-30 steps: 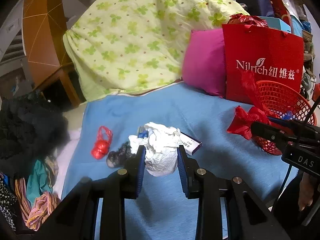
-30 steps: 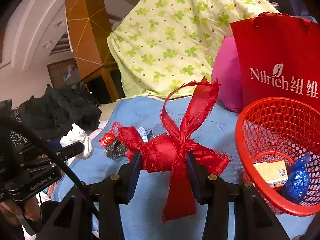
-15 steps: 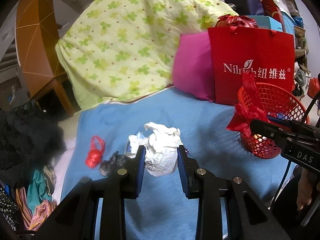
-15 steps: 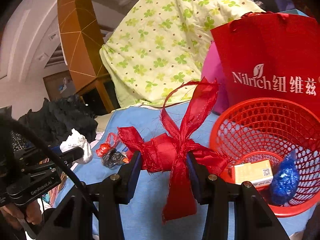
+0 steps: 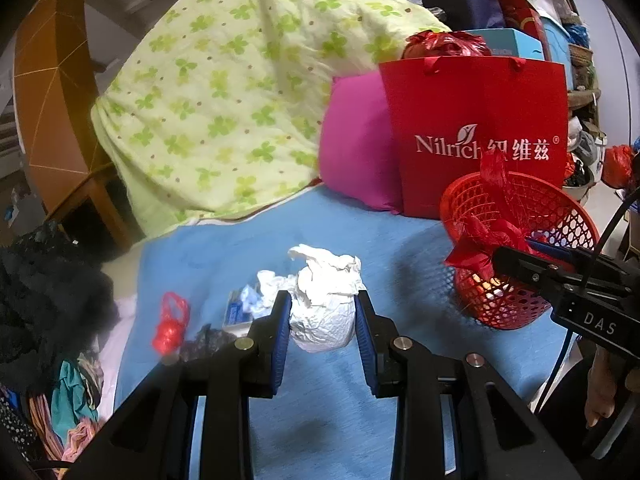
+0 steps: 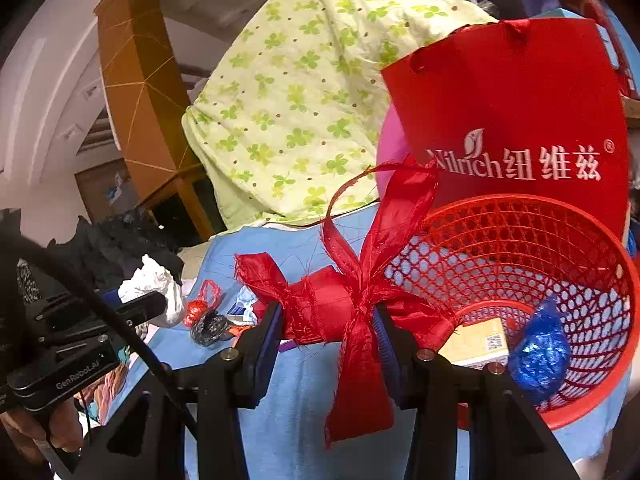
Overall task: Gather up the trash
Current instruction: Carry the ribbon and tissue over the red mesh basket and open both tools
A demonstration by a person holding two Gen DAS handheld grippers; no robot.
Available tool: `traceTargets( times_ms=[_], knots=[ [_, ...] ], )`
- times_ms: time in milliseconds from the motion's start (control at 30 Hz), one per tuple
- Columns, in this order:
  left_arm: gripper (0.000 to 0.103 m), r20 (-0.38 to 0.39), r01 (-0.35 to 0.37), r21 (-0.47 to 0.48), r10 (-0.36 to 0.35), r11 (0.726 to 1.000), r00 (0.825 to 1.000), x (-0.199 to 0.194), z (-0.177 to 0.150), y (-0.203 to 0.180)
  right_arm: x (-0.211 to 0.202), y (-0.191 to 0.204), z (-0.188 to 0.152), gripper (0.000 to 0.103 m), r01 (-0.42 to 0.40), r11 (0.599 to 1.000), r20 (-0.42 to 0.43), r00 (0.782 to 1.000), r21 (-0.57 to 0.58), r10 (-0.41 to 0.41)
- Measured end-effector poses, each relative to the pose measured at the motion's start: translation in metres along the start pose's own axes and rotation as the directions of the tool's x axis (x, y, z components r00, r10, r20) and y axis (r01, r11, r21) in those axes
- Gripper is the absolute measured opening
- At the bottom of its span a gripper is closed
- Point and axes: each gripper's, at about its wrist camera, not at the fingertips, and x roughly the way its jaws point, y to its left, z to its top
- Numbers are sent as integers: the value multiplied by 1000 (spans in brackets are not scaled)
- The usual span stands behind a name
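My left gripper [image 5: 322,312] is shut on a crumpled white paper wad [image 5: 324,304] and holds it above the blue sheet [image 5: 320,432]. My right gripper [image 6: 326,320] is shut on a red ribbon bow [image 6: 340,304], right beside the rim of the red mesh basket [image 6: 520,216]. The basket holds a tan box [image 6: 476,340] and a blue foil wad [image 6: 540,352]. In the left wrist view the basket [image 5: 516,208] stands at the right with the bow [image 5: 480,240] over its near rim. A small red bag [image 5: 170,324], a dark wrapper [image 5: 208,340] and a blue-white packet [image 5: 240,308] lie on the sheet.
A red Nilrich paper bag [image 5: 476,128] and a pink pillow [image 5: 356,152] stand behind the basket. A green clover quilt [image 5: 240,92] is piled at the back. Dark clothes [image 5: 44,288] lie at the left edge of the bed. A wooden headboard [image 5: 48,92] is at far left.
My right gripper has carried the bow rightward to the basket's rim. My left gripper has risen and drawn back with the paper wad, leaving the other litter on the sheet.
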Motion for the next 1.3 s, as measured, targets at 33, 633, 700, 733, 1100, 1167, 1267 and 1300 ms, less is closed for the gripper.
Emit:
traceTargets(
  times_ms=[33, 633, 700, 733, 1100, 1167, 1267, 1300],
  knots=[
    [33, 0, 4, 3, -4, 1000, 1000, 0, 1, -2, -2, -3, 0, 47, 5, 1000, 2, 1000, 6, -5],
    [33, 11, 124, 35, -125, 992, 992, 8, 27, -46, -30, -53, 5, 47, 53, 989, 57, 997, 139, -61],
    [33, 14, 172, 28, -172, 985, 985, 12, 33, -52, -33, -61, 6, 48, 60, 984, 67, 995, 168, -72],
    [33, 16, 199, 23, -199, 980, 980, 15, 35, -54, -34, -64, 6, 48, 63, 981, 71, 995, 181, -77],
    [37, 3, 442, -34, -443, 896, 897, 49, 61, -90, -52, -112, 6, 50, 67, 917, 114, 986, 394, -121],
    [41, 8, 470, -28, -470, 882, 883, 53, 64, -99, -53, -119, 4, 52, 74, 901, 111, 985, 427, -134],
    [64, 19, 463, 0, -463, 886, 886, 53, 67, -111, -56, -129, 3, 64, 55, 877, 116, 985, 478, -125],
    [68, 28, 459, 7, -459, 888, 888, 51, 67, -112, -57, -131, 3, 66, 54, 871, 121, 984, 488, -129]
  ],
)
